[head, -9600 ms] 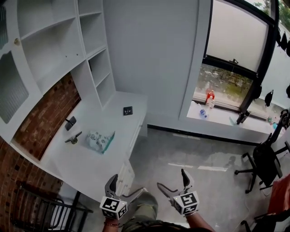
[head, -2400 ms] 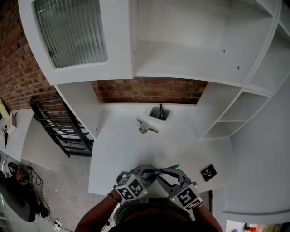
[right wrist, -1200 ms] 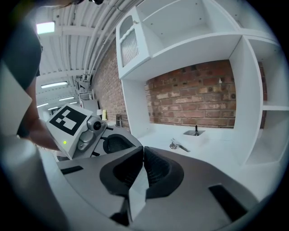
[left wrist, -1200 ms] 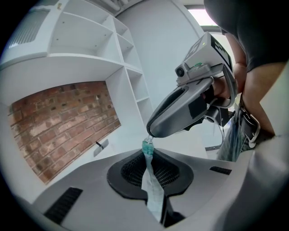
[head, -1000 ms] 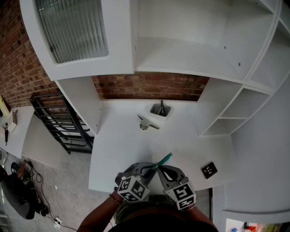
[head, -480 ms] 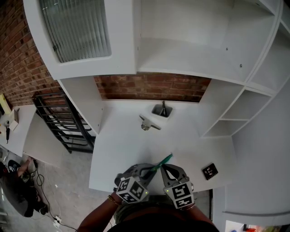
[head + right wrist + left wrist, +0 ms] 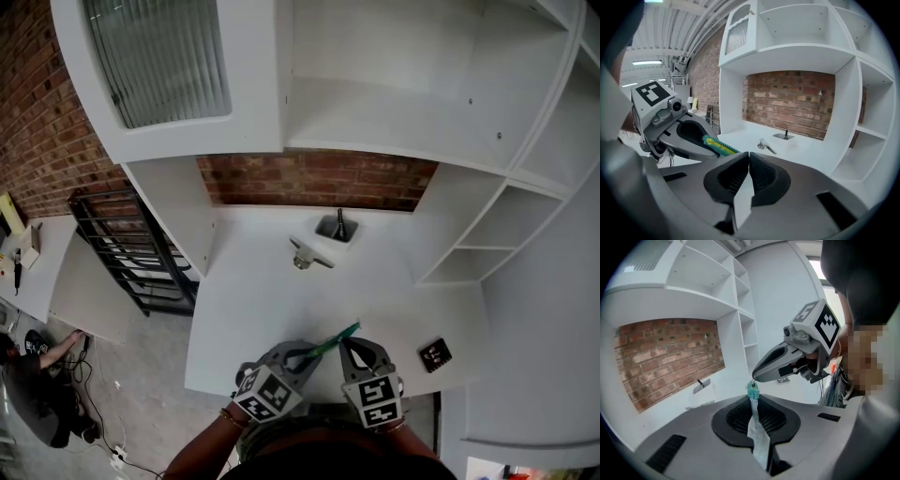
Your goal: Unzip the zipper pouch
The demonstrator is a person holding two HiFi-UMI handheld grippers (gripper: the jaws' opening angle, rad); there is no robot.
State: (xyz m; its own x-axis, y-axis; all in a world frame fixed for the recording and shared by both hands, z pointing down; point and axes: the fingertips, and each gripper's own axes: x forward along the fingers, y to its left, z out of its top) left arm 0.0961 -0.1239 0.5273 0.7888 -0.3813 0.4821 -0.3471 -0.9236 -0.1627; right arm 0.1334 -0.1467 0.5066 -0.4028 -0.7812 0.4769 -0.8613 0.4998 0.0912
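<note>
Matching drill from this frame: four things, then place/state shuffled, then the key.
Things:
1. zipper pouch
2. small metal tool
3. black stick
4. black marker tile

Place or state:
A. upright in the white tray by the brick wall
B. pinched in the shut left gripper
C. lying flat mid-desk, beside the tray
D. flat near the desk's right front corner

Pairs: 1-B, 2-C, 3-A, 4-D

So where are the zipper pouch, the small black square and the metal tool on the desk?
Zipper pouch (image 7: 757, 434): left gripper view, white fabric below its teal end.
Black square (image 7: 433, 354): head view, its middle.
Metal tool (image 7: 307, 257): head view, its middle.
</note>
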